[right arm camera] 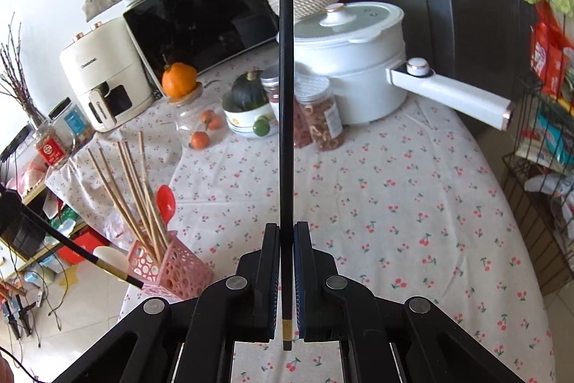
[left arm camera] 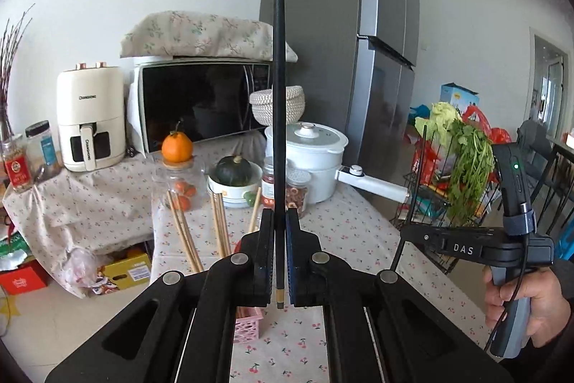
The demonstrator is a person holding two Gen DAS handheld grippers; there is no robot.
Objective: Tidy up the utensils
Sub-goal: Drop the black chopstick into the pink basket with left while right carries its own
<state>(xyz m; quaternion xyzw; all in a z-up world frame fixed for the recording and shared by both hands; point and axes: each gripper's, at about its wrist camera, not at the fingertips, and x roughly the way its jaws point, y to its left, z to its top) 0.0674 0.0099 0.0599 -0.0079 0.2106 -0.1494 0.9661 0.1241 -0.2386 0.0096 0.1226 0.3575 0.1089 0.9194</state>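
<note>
Both grippers — left (left arm camera: pixel 279 221) and right (right arm camera: pixel 286 232) — clamp black chopsticks (right arm camera: pixel 286 96), gold ends rearward, seemingly for the pink holder (right arm camera: pixel 172 270).

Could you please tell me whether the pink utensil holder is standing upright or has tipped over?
Upright. The pink utensil holder stands on the table's edge, with wooden chopsticks and a red spoon sticking up out of it.

White electric pot (right arm camera: pixel 355 60), microwave (left arm camera: pixel 201 103), air fryer (left arm camera: pixel 89 117) and an orange (right arm camera: pixel 178 79) crowd a cherry-print tablecloth (right arm camera: pixel 394 203).
</note>
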